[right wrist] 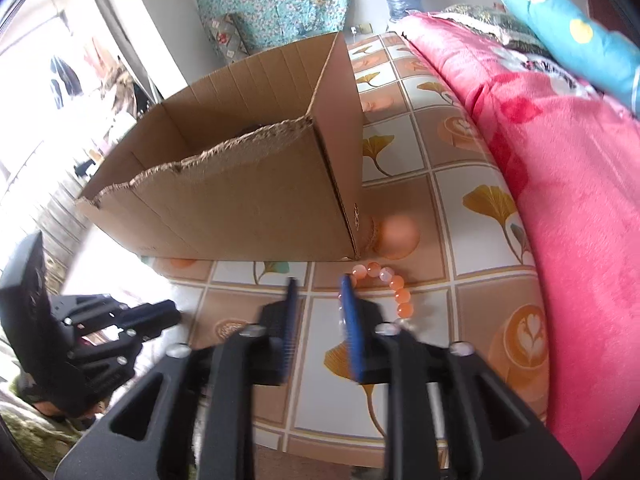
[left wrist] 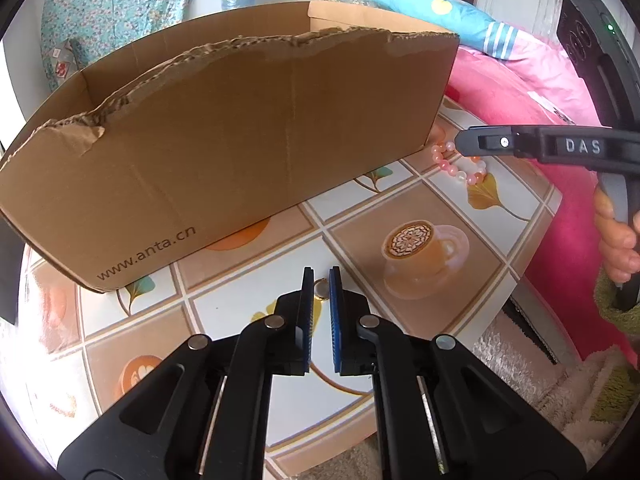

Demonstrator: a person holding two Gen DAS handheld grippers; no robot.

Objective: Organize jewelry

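By box point(left wrist: 224, 128) | left tool point(left wrist: 321, 280) pinching ring point(left wrist: 320, 290) (mostly hidden) | bracelet point(right wrist: 394, 286) part-covered

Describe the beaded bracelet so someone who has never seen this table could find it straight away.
Start at the big torn cardboard box on the patterned tablecloth. Go to the box's corner nearest the pink blanket; the bracelet lies on the cloth just in front of it. It is a curved string of glossy orange, pink and white beads.

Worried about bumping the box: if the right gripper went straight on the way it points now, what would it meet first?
Probably the tabletop just short of the cardboard box; the right gripper aims downward. The bead bracelet lies just right of that line. Depth is unclear.
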